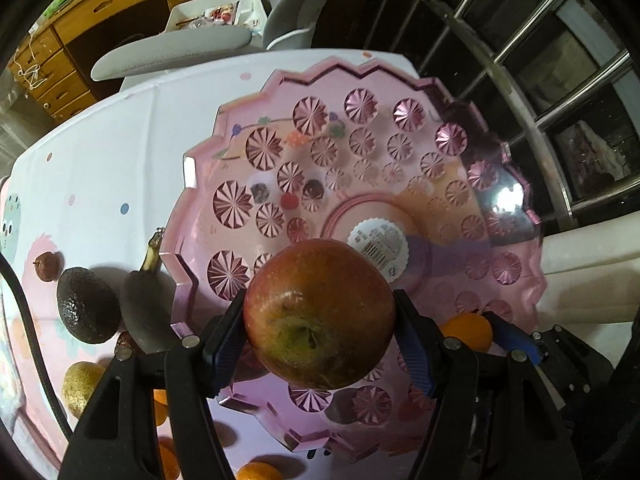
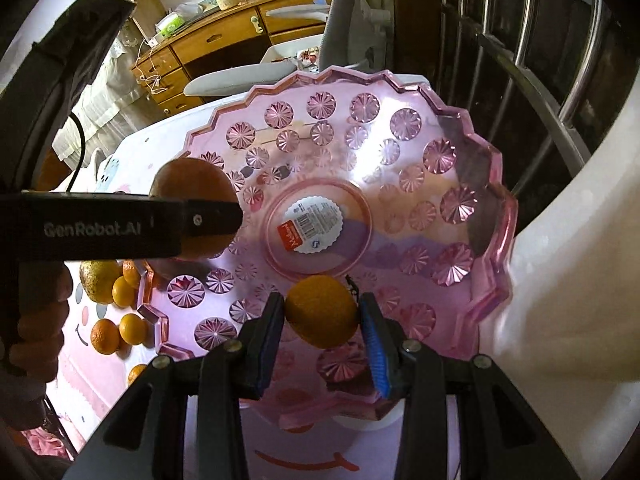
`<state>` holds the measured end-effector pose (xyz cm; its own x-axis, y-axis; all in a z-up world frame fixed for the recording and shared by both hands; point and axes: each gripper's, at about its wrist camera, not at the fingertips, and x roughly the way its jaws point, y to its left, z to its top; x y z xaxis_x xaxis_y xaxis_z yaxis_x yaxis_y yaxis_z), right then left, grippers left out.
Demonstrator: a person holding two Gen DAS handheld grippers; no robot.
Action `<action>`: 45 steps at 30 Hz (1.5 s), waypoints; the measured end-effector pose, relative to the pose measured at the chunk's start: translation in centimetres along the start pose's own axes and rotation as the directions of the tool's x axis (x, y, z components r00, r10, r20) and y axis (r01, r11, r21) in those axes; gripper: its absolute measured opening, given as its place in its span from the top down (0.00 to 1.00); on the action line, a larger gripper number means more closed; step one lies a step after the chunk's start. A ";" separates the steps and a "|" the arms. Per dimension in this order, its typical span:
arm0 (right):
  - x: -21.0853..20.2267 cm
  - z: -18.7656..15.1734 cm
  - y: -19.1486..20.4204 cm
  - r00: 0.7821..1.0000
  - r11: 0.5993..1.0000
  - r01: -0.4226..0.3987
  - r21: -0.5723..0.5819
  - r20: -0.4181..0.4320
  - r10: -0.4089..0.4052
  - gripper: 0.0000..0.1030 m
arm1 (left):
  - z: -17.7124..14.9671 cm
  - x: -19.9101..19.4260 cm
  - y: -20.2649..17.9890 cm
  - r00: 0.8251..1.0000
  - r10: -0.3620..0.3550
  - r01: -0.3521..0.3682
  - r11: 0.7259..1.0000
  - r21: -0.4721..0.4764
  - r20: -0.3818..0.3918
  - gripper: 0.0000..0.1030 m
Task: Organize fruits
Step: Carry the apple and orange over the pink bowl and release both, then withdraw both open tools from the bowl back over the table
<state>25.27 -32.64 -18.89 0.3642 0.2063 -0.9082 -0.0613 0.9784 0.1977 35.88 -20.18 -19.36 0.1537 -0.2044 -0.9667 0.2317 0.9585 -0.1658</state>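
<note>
Left tongs [image 1: 320,320] were clenched on an apple [image 1: 320,314], its smooth red-brown skin fading to green round the dimpled end that faced the camera. Black fingers with ribbed blue pads [image 1: 416,354] pressed it from both sides, and it hung over the near part of a bowl [image 1: 400,160]. Right tongs [image 2: 322,314] gripped an orange [image 2: 322,312], round and finely pebbled, squarely between its blue pads above the bowl's near rim.

The bowl was one wide dish of clear pink plastic with a zigzag scalloped rim and many pressed starburst roundels; a round white barcode label [image 1: 378,242] sat at its flat centre. It stood toward the far right of the surface [image 1: 112,140], which wore a white cloth printed with dots and pastel cartoon shapes.

Along the left edge of the surface, in the left view, lay one dark, rough-skinned avocado [image 1: 86,306], one small wrinkled brown fruit [image 1: 48,266] beyond it, one dark banana [image 1: 146,312] touching the bowl's rim, and one dull yellow, bumpy pear [image 1: 82,386] nearer the camera. In the right view at least five more small oranges [image 2: 132,328] lay loose beside the bowl's left rim, some touching each other.

Beyond the surface stood a grey padded chair [image 1: 172,50] and wooden drawers [image 1: 48,76].
</note>
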 end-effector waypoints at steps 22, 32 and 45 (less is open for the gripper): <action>-3.7 -0.3 1.1 0.998 0.999 -0.035 0.032 0.046 0.033 0.42 | -2.9 -6.7 3.4 0.993 0.018 -0.009 0.996 -0.083 0.117 0.11; -4.9 -2.7 3.7 0.996 0.992 -0.088 0.085 0.013 0.087 0.42 | -9.4 -10.0 7.3 0.991 0.031 -0.014 0.992 -0.125 0.134 0.11; -7.0 -7.9 13.2 0.997 0.991 -0.068 0.117 0.043 0.063 0.42 | -18.2 -15.0 14.1 0.989 -0.007 0.017 0.998 -0.068 0.145 0.11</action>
<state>14.57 -21.04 -12.82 0.3993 0.2671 -0.8771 0.0230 0.9534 0.3008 19.39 0.00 -10.77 0.2896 -0.2373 -0.9273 0.1684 0.9663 -0.1947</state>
